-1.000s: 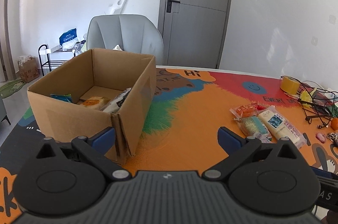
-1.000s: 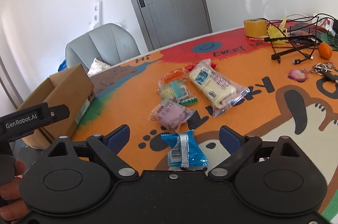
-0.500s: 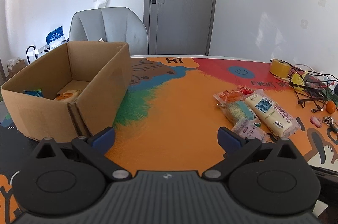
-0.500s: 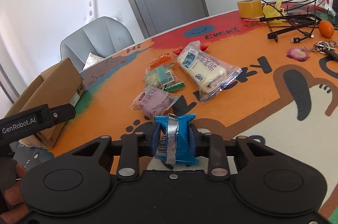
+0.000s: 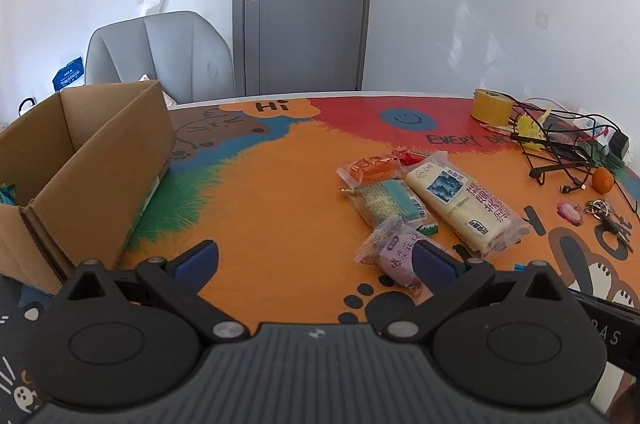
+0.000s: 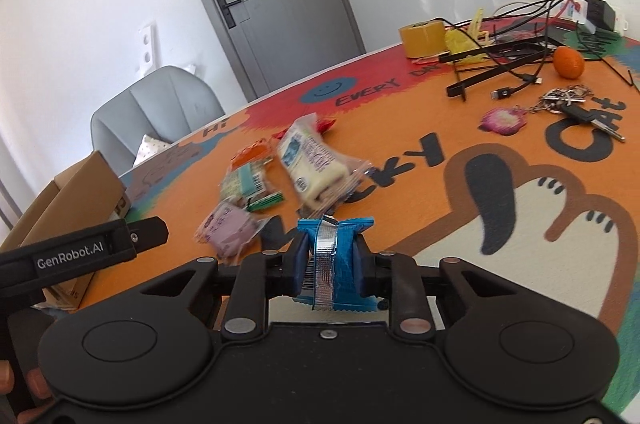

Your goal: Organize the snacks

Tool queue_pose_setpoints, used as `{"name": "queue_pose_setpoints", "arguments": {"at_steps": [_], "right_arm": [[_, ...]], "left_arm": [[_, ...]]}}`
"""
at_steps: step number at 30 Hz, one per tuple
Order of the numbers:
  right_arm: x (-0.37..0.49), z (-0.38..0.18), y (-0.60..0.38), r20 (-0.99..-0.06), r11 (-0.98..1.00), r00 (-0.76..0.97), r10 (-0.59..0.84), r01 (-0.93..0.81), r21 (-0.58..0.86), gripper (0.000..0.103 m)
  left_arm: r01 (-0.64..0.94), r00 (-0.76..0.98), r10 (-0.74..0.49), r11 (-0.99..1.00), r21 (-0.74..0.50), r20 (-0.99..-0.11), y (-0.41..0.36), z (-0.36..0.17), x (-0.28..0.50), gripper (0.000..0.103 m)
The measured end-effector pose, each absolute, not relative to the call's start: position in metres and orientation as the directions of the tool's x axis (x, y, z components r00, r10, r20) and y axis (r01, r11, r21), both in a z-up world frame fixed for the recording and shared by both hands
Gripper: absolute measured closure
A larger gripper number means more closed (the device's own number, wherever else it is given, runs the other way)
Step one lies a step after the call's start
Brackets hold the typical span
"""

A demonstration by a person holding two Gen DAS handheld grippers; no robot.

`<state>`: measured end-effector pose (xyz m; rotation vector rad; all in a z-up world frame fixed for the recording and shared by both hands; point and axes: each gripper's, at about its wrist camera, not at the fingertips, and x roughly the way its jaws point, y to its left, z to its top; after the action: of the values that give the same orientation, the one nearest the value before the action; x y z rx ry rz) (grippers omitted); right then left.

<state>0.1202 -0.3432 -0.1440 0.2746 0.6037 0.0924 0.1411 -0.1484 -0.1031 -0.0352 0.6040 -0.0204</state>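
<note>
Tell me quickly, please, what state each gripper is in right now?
Left gripper: open, holding nothing.
Right gripper: shut on the blue foil snack packet.

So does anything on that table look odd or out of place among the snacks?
Yes: an orange, keys, tape roll and tangled cables clutter the far corner. The blue packet is squeezed out of shape in the right gripper's jaws.

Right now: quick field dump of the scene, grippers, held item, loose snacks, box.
left gripper: open, nothing between its fingers
right gripper: shut on blue snack packet
loose snacks: purple packet, teal packet, orange packet, long white packet, clustered on the mat
cardboard box: open, at the left of the mat
clutter: tape roll, orange, keys
</note>
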Motion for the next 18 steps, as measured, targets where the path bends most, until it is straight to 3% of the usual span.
{"name": "queue_pose_setpoints", "arguments": {"at_steps": [17,18], "right_arm": [[0.128,-0.15,-0.369,-0.548,0.965,0.835,0.054,0.099,0.245,0.075],[0.128,-0.15,-0.37,-0.547,0.964,0.836,0.042,0.11,0.241,0.069]], "left_arm": [[0.109,0.779,-0.079,0.994,0.011,-0.623,-0.194,-0.127,0.179,0.001],[0.109,0.777,-0.078,0.994,0.012,-0.625,-0.194,-0.128,0.181,0.001]]}}
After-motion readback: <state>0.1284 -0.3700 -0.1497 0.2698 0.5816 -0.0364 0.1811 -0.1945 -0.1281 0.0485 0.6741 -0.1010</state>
